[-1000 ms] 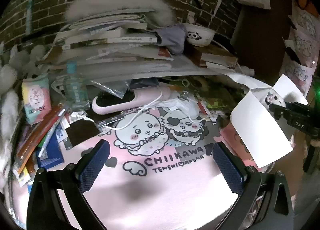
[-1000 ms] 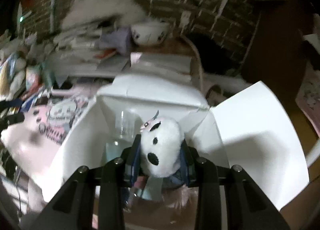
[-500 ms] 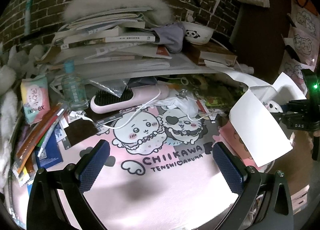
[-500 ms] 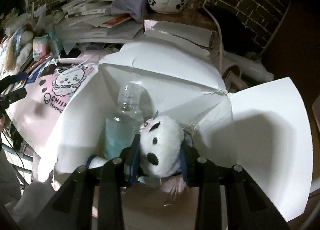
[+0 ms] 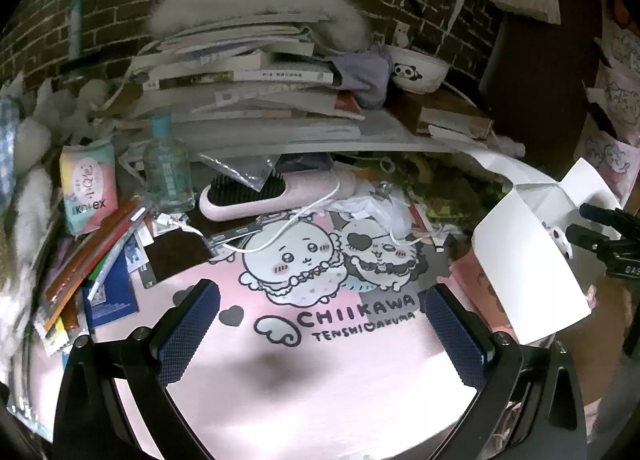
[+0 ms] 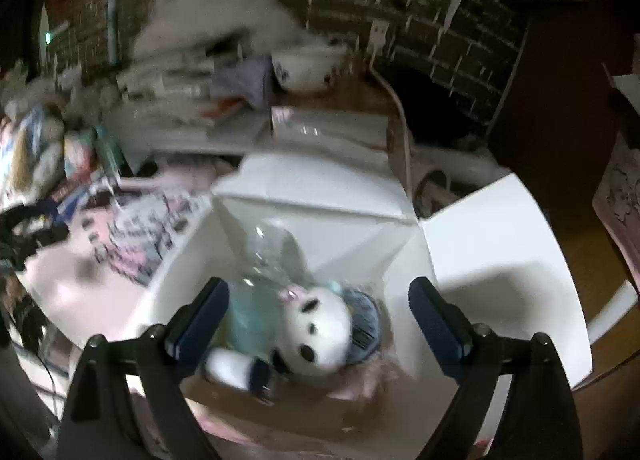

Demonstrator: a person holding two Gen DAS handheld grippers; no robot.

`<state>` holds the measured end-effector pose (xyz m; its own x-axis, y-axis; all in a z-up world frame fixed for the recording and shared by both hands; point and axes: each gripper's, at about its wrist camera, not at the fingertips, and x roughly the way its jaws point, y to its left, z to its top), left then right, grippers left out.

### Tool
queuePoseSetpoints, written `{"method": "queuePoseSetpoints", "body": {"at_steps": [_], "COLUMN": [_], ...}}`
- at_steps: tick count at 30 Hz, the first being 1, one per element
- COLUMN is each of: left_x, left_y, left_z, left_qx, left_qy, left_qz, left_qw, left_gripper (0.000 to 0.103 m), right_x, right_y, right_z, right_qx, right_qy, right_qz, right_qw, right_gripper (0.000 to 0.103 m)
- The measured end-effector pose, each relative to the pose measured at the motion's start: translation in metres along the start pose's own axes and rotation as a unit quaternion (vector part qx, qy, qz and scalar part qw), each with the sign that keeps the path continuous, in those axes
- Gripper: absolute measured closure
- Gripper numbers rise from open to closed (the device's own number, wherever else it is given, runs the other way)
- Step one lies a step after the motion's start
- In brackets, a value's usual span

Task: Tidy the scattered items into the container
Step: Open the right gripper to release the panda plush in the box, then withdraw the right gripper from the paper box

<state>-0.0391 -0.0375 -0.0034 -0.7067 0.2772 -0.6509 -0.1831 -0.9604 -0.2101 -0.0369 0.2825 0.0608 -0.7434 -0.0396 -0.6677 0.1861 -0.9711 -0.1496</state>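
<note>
The right gripper [image 6: 316, 316] is held spread wide above the open white cardboard box [image 6: 500, 284], with nothing between its pads. Inside the box a small white plush toy with black eyes [image 6: 320, 334] is seen lying beside a clear plastic bottle with pale blue liquid [image 6: 256, 292], so two items at least are judged to be put away. The left gripper [image 5: 320, 326] is likewise spread and empty, poised over the pink cartoon-printed mat [image 5: 280, 380] on the worktop. Much is left scattered there: a pink hairbrush [image 5: 276, 196], a second clear bottle with a blue cap [image 5: 166, 168], a pastel tissue packet [image 5: 88, 184] and a white cable [image 5: 280, 236] remain outside the box.
</note>
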Motion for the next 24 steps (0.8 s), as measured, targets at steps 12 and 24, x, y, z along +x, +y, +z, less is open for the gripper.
{"method": "queuePoseSetpoints", "body": {"at_steps": [12,24], "left_x": [-0.015,-0.038], "left_y": [-0.025,-0.031], "left_z": [0.000,-0.002], "left_qx": [0.049,0.028], "left_qy": [-0.029,-0.033], "left_qz": [0.126,0.152], "left_qw": [0.9904,0.9874], "left_gripper": [0.000,0.000], "right_x": [-0.019,-0.017], "right_y": [0.062,0.100], "right_z": [0.004,-0.002], "right_qx": [0.043,0.103], "right_qy": [-0.071,-0.049], "right_qz": [0.014,-0.019], "right_qw": [0.996,0.993], "right_gripper": [0.000,0.000]}}
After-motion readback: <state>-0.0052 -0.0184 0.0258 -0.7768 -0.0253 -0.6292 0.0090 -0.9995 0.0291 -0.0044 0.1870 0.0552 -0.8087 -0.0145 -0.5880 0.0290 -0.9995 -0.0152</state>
